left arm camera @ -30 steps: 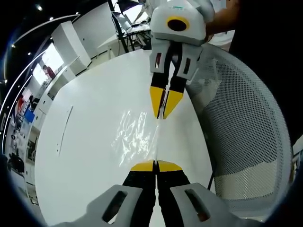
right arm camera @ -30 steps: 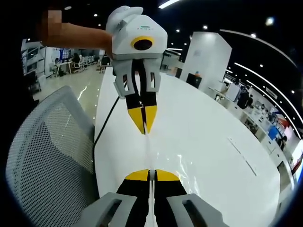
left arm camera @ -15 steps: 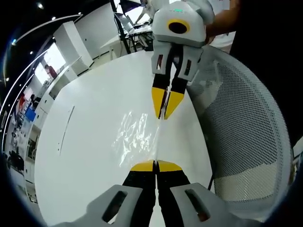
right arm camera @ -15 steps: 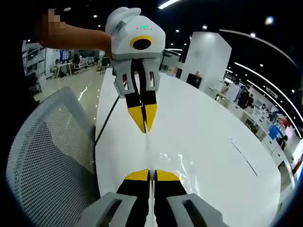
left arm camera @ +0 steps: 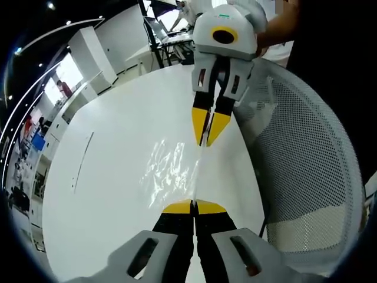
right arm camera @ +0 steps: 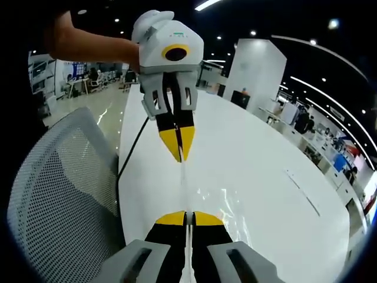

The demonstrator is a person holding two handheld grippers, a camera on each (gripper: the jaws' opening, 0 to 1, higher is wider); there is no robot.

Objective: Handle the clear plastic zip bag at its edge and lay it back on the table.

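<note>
- Left gripper view: our left tongs (left arm camera: 194, 207) rise from the bottom with their yellow tips pressed together on the near edge of the clear zip bag (left arm camera: 171, 168), and the right tongs (left arm camera: 207, 131) come in from the top, tips closed on the far end of that same edge.
- We see the bag stretched thin between the two pairs of tongs, its crinkled film glinting just over the white desk (left arm camera: 106, 171); we cannot tell whether the film touches the surface.
- The held edge runs close to the desk's rim, beside the white mesh chair (left arm camera: 306, 159), and the broad desk top on the other side of the bag lies open.
- Right gripper view: our right tongs (right arm camera: 188, 219) clamp the bag (right arm camera: 206, 203) from below, and the left tongs (right arm camera: 178, 145) pinch it from above, a person's bare arm (right arm camera: 88, 44) behind them.
- Here the mesh chair (right arm camera: 59, 206) sits tight against the desk (right arm camera: 259, 177) edge, with a dark cable (right arm camera: 131, 152) running along that rim.
- Around us is a large office hall with ceiling lights, white partitions and people far off.
- Our count: two pairs of tongs, one bag, one chair, one desk.
</note>
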